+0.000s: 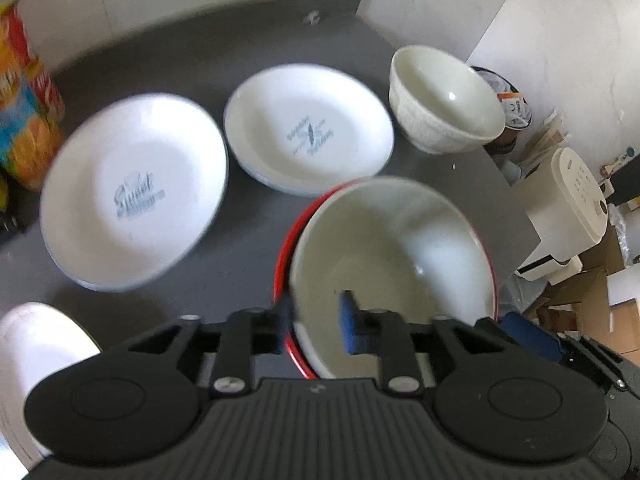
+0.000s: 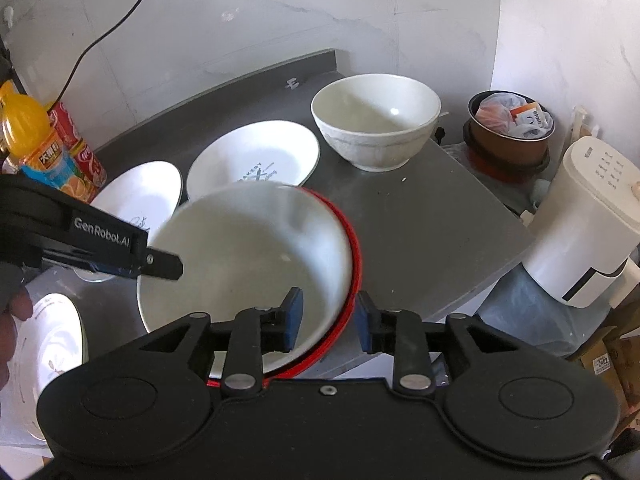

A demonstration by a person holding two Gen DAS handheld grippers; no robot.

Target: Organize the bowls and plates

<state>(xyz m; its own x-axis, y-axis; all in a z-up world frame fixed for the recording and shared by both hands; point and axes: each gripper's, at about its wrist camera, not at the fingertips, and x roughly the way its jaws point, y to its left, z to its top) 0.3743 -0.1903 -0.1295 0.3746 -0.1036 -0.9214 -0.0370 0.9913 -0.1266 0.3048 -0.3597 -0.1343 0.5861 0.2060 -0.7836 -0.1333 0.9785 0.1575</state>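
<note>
A bowl, red outside and white inside point(image 1: 392, 248) point(image 2: 244, 256), hangs tilted above the grey counter point(image 2: 420, 220). My left gripper point(image 1: 316, 314) is shut on its near-left rim, one finger outside and one pad inside; in the right wrist view its finger point(image 2: 160, 266) reaches in from the left. My right gripper point(image 2: 328, 318) stands open astride the bowl's right rim, with a gap at the inner pad. Two white printed plates point(image 1: 132, 192) point(image 1: 308, 132) lie behind. A larger white bowl point(image 1: 444, 100) point(image 2: 376, 124) stands at the back right.
Another white plate point(image 2: 52, 352) sits at the near left by a hand. An orange drink bottle point(image 2: 36, 148) and red cans point(image 2: 80, 148) stand at the left. Beyond the counter's right edge are a brown pot of rubbish point(image 2: 512, 128), a white appliance point(image 2: 592, 216) and cardboard boxes.
</note>
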